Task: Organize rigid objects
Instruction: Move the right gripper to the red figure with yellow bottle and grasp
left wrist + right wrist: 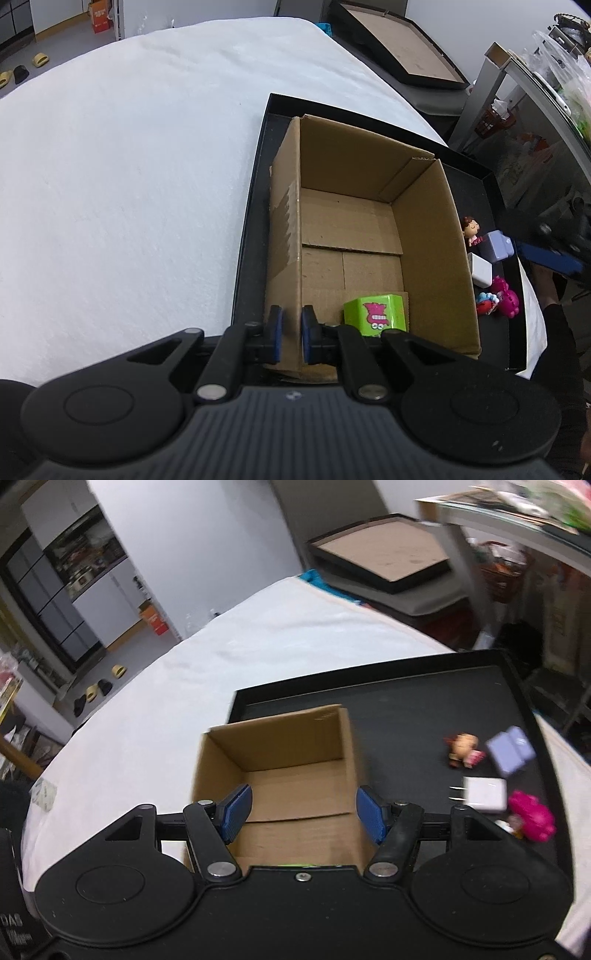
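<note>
My left gripper (291, 334) is pinched on the left wall of the cardboard box (369, 221), one blue pad outside, one inside, steadying it on the black tray (255, 206). Just right of those pads, on the box floor at the near end, sits the green cube (375, 314) with the pink print, already sorted I reckon. Rest of the box floor ahead of it is bare.

My right gripper (303, 814) is spread, nothing between the pads, hovering over the near end of the box; picture is smeared so I judge it's on the move. Right of that claw, on the tray outside the box: doll figure (463, 749), lilac block (511, 749), white block (484, 794), pink toy (532, 818), all close together; there's a small red-and-blue toy (485, 302) too, seen from the left wrist only.

Step in hand, as I read it: between items, one toy in, going for the next. Next move calls for swinging the right claw rightward over the cluster, jaws wide, dropping on one piece without knocking its neighbours, left keeps the box held
</note>
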`<state>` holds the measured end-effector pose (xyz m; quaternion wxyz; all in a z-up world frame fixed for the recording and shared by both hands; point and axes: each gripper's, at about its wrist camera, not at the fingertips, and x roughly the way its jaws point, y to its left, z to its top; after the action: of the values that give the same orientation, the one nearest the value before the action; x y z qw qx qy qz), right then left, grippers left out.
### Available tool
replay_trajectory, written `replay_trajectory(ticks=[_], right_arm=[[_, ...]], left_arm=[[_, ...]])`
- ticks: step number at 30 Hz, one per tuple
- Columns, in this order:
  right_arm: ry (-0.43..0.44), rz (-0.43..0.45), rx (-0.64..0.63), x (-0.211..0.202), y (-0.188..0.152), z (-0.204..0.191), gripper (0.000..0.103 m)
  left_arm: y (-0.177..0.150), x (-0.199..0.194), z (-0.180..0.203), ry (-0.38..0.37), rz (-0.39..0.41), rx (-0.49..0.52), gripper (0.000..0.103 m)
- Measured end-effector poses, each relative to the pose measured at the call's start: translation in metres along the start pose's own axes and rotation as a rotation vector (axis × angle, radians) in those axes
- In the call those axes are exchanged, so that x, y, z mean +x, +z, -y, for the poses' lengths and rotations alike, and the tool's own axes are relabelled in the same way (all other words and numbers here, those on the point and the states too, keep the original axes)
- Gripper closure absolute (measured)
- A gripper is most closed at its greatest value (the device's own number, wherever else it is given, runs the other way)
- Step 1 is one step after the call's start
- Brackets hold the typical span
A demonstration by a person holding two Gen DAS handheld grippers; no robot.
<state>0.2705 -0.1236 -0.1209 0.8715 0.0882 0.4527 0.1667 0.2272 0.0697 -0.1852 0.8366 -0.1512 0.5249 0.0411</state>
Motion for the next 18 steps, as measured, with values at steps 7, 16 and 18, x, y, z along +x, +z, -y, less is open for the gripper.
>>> replay_trajectory(ticks=[7,16,18], right_arm=[[-0.079,0.008,0.078,-0.012,-0.006,0.049,0.041],[-0.117,-0.009,0.177,-0.006,-0.019,0.099,0.041],[-0.114,-0.014,0.191,-0.003,-0.022,0.106,0.041]], left_arm=[[0.001,0.000,0.004,0.035,-0.003,0.000,0.092],[0.000,-0.003,0.014,0.106,-0.008,0.033,0.088],[0.001,-0.004,0.015,0.118,-0.008,0.033,0.083]])
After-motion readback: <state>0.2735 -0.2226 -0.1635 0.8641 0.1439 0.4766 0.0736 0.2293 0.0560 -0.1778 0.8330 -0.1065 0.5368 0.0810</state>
